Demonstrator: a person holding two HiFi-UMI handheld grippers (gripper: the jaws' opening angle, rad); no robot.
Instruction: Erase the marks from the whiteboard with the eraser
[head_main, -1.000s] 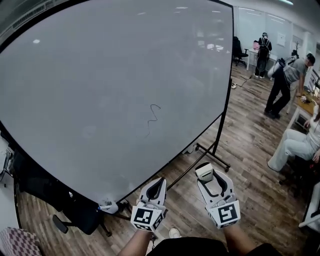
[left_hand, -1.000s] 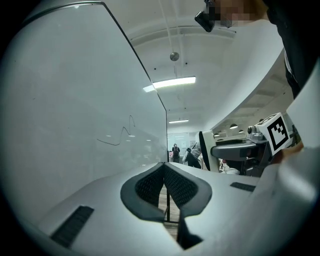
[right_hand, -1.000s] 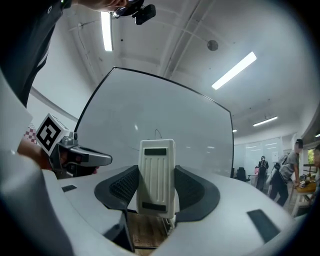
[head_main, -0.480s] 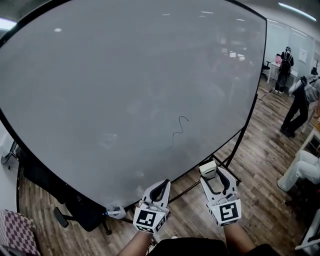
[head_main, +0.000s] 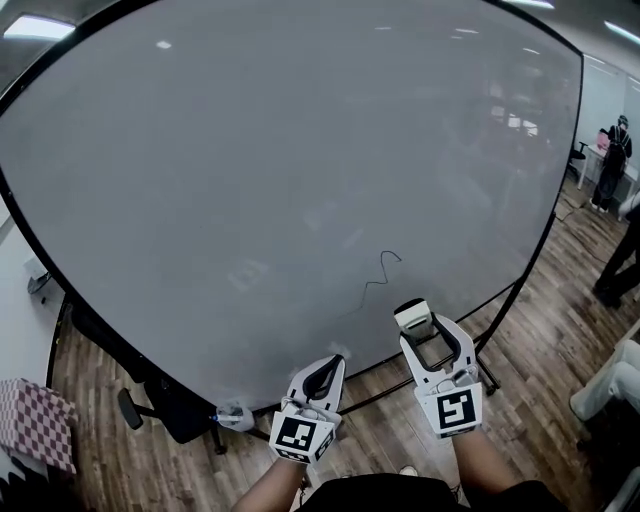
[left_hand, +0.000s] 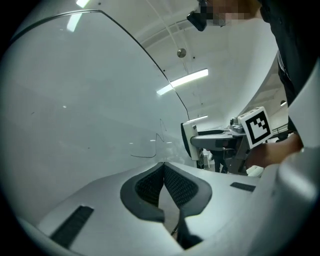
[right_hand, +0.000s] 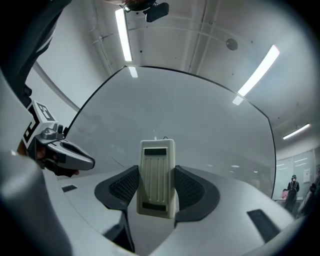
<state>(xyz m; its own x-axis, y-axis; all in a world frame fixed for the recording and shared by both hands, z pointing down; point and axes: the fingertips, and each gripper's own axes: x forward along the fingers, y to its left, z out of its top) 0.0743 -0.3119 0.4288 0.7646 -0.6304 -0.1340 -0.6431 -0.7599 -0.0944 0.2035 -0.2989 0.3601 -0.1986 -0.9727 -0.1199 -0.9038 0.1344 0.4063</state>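
A large whiteboard fills the head view, with one thin black squiggle low on its right half. My right gripper is shut on a cream eraser, held upright just below and right of the squiggle, near the board. In the left gripper view the squiggle shows beyond the closed jaws, with the eraser to its right. My left gripper sits lower left, shut with nothing in it, short of the board's bottom edge.
The board stands on a wheeled black frame over wood flooring. A marker lies on the tray at the board's lower edge. A dark office chair is behind at lower left. People stand far right.
The view has shifted so the board and squiggle sit further right and lower. My right gripper with the eraser is now closer to the squiggle; the left stays low.
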